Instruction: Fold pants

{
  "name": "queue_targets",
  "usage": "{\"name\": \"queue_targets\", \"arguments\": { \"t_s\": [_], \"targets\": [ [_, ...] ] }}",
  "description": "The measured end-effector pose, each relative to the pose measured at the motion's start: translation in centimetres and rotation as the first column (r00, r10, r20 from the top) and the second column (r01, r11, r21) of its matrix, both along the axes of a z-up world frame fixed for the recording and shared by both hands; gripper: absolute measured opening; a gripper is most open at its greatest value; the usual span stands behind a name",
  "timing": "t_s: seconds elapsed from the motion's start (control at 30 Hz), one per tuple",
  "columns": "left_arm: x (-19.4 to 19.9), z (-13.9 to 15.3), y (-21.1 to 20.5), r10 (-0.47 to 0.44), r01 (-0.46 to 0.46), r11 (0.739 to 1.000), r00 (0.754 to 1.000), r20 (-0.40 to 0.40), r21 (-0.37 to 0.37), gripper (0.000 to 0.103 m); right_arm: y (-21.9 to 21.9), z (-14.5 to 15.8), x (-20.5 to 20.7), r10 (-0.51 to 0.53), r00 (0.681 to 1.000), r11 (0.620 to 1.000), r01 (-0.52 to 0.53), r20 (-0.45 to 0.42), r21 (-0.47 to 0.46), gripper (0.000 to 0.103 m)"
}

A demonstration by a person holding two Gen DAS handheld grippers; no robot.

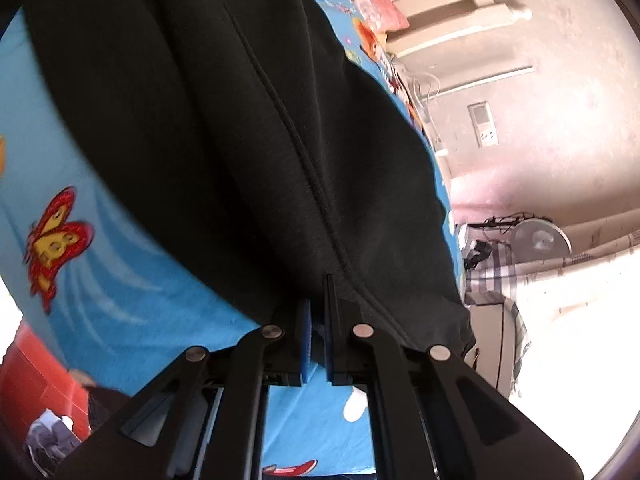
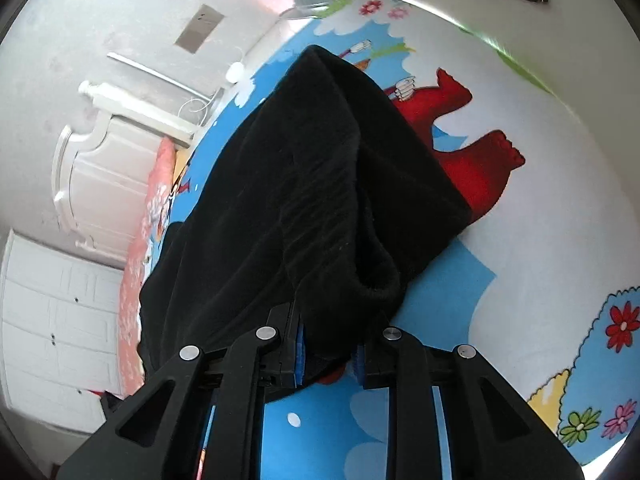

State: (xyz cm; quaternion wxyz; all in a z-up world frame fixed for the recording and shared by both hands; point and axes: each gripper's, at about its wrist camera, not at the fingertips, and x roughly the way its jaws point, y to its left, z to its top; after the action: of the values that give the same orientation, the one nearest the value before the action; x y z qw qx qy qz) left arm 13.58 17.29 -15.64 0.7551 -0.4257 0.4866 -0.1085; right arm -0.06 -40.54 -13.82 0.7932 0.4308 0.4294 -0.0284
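Black pants [image 1: 224, 128] lie spread over a bright blue cartoon-print bedspread [image 1: 104, 280] on a bed. From the left wrist view, a red and yellow butterfly print [image 1: 54, 240] sits on the bedspread to the left of the fabric, and a raised seam runs down the cloth to the left claw [image 1: 318, 312]. That claw is clenched on the near edge of the pants, its blue-padded fingers [image 1: 306, 340] drawn close with cloth pinched between them. Further right, past the bed's edge, stand a pale wall, a white headboard [image 1: 460, 28] and a round fan [image 1: 540, 236].

From the right wrist view, a white cabinet [image 2: 48, 320] and the headboard occupy the left side, with a pink pillow [image 2: 148, 232] beside the pants. The pants bunch into a dark heap, their thick ribbed band curling in a loop just ahead of the right claw [image 2: 328, 344]. This claw grasps the pants, with the cloth filling the gap between its fingers. To the right, a red cartoon figure [image 2: 480, 160] shows partly under the cloth, and flower prints [image 2: 622, 326] lie near the bedspread's edge.
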Motion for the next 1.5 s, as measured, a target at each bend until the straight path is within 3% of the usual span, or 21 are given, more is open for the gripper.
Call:
{"name": "queue_targets", "arguments": {
  "t_s": [0.13,0.27,0.4,0.53,0.67,0.73,0.87,0.97,1.13,1.23,1.3,1.37,1.43,1.47,1.5],
  "targets": [
    [-0.9,2.0,-0.4,-0.008,0.006,0.999,0.999,0.046,0.042,0.005,0.1,1.1,-0.1,0.004,1.0,0.999,-0.004,0.017,-0.034,0.023],
    [-1.6,0.1,-0.3,0.011,-0.01,0.999,1.0,-0.009,0.037,0.005,-0.2,-1.3,-0.3,-0.01,0.999,1.0,0.011,-0.03,0.005,0.023],
    [-1.5,-0.5,-0.1,-0.009,0.01,0.999,1.0,-0.011,0.039,0.005,-0.1,-1.1,-0.2,-0.003,0.999,1.0,0.003,-0.032,-0.015,0.023],
    [-1.0,-0.8,1.0,0.0,0.0,1.0,1.0,-0.015,-0.007,0.015,0.3,-1.3,0.1,0.003,0.999,0.998,-0.005,-0.038,-0.063,0.023],
    [-0.6,1.1,5.7,0.117,-0.118,0.993,0.991,0.067,0.011,0.03,0.4,-1.4,0.2,0.009,0.999,0.997,-0.012,-0.036,-0.074,0.023],
    [0.1,1.8,9.5,0.207,-0.213,0.976,0.973,0.104,0.049,0.03,0.6,-1.4,0.2,0.012,0.999,0.995,-0.015,-0.037,-0.094,0.023],
    [4.1,2.1,18.5,0.359,-0.366,0.93,0.923,0.137,0.028,0.032,0.9,-1.2,0.6,0.018,0.999,0.993,-0.023,-0.047,-0.12,0.023],
    [7.7,2.2,22.4,0.385,-0.396,0.915,0.914,0.126,0.077,0.035,0.8,-1.3,0.6,0.017,0.999,0.993,-0.022,-0.046,-0.118,0.023],
    [12.9,1.8,25.3,0.377,-0.383,0.912,0.924,0.072,0.146,0.041,1.0,-1.2,0.7,0.012,0.998,0.991,-0.019,-0.053,-0.13,0.023],
    [14.7,0.9,26.3,0.369,-0.367,0.917,0.929,0.021,0.156,0.039,1.0,-1.2,0.7,0.011,0.998,0.991,-0.018,-0.058,-0.132,0.023],
    [16.2,0.6,25.4,0.283,-0.275,0.943,0.959,-0.019,0.189,0.014,1.0,-1.1,0.9,0.011,0.998,0.99,-0.02,-0.065,-0.136,0.023],
    [16.9,3.0,25.1,0.222,-0.217,0.951,0.975,0.005,0.222,0.012,1.0,-1.1,1.0,0.015,0.997,0.99,-0.024,-0.07,-0.138,0.023],
    [16.7,7.9,24.3,0.151,-0.172,0.954,0.983,0.104,0.244,0.012,0.8,-1.2,0.9,0.016,0.998,0.991,-0.025,-0.068,-0.134,0.023],
    [15.6,12.1,23.6,0.111,-0.156,0.952,0.977,0.18,0.264,0.012,0.8,-1.3,0.9,0.015,0.998,0.991,-0.024,-0.066,-0.13,0.023],
    [14.4,14.3,23.3,0.106,-0.166,0.948,0.969,0.222,0.272,0.013,0.8,-1.3,0.9,0.014,0.998,0.991,-0.022,-0.064,-0.13,0.023]
  ]
}}
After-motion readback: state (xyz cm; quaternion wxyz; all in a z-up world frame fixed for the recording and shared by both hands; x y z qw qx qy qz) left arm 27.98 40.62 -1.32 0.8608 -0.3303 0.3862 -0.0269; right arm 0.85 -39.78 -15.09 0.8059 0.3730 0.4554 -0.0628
